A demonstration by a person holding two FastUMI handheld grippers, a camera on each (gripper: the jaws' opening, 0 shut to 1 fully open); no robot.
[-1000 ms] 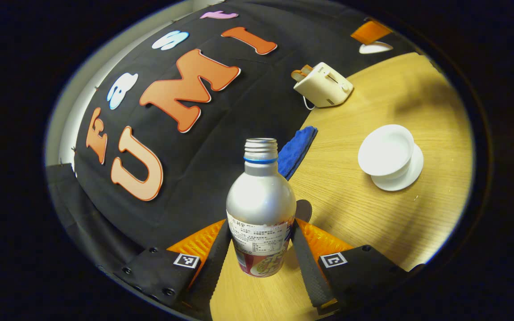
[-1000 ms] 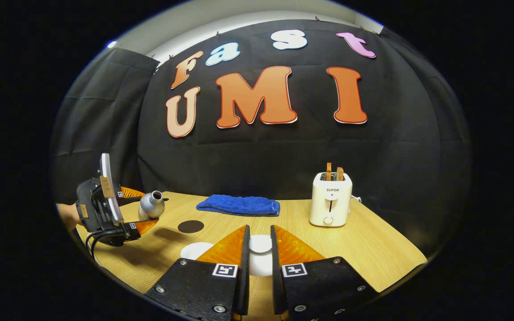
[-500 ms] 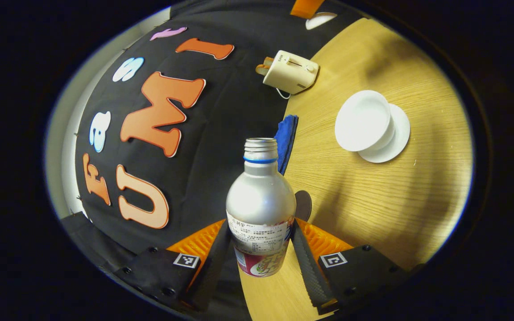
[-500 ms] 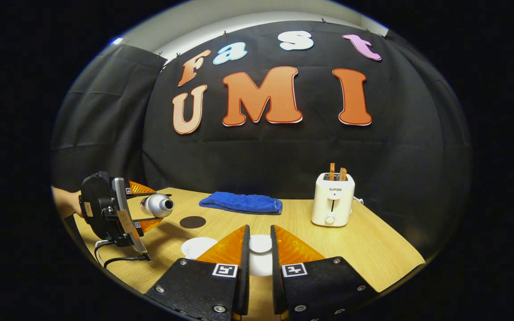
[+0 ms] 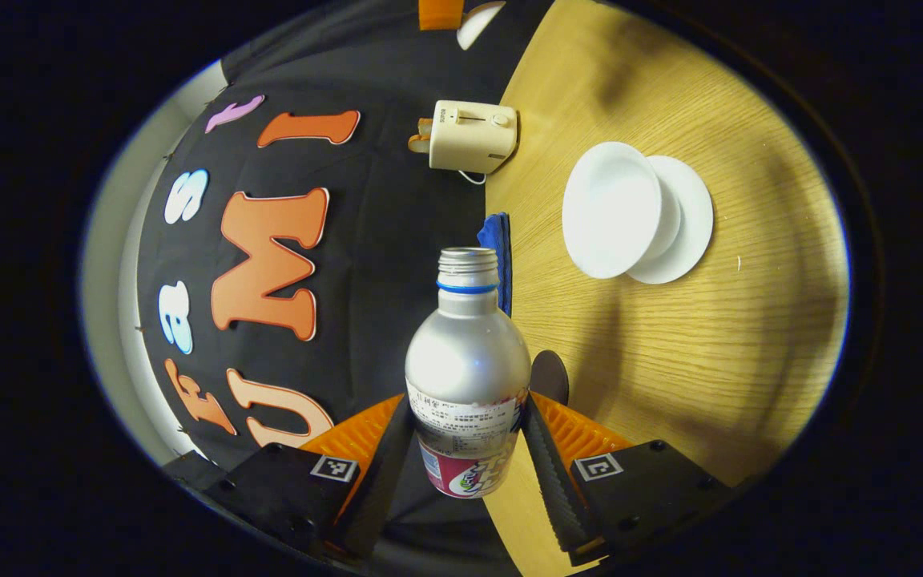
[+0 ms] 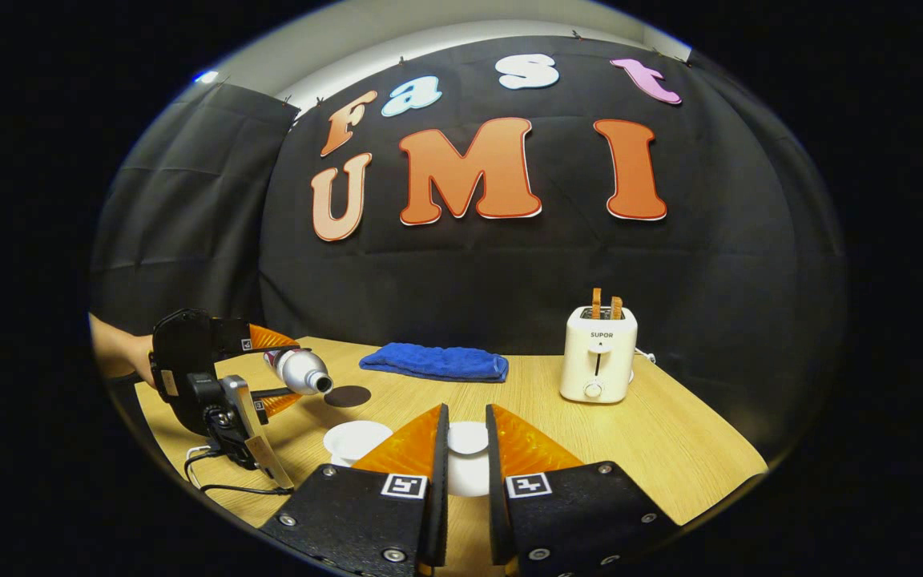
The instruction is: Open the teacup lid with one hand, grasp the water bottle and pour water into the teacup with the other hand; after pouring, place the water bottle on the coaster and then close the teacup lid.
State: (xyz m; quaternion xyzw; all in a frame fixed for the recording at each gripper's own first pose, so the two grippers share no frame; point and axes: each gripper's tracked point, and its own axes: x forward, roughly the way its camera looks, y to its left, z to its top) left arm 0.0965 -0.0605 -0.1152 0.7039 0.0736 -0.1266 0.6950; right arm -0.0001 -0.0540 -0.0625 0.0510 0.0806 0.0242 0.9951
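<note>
My left gripper (image 5: 468, 405) is shut on a silver water bottle (image 5: 468, 365) with no cap. In the right gripper view that bottle (image 6: 301, 370) lies nearly level, its mouth pointing right above the table, left of and above the open white teacup (image 6: 356, 439). The same teacup (image 5: 610, 210) stands on its saucer (image 5: 690, 220) in the left gripper view. No water shows at the mouth. A dark round coaster (image 6: 347, 395) lies behind the cup. Over the table, my right gripper (image 6: 465, 429) is shut on the white teacup lid (image 6: 467, 439).
A cream toaster (image 6: 598, 353) with two slices stands at the back right of the wooden table (image 6: 670, 449). A folded blue towel (image 6: 433, 362) lies along the back edge. A person's hand (image 6: 113, 353) holds the left gripper at the table's left side.
The left gripper has rolled the bottle from tilted to nearly level and carried it right, toward the teacup. The right gripper with the lid has stayed in place.
</note>
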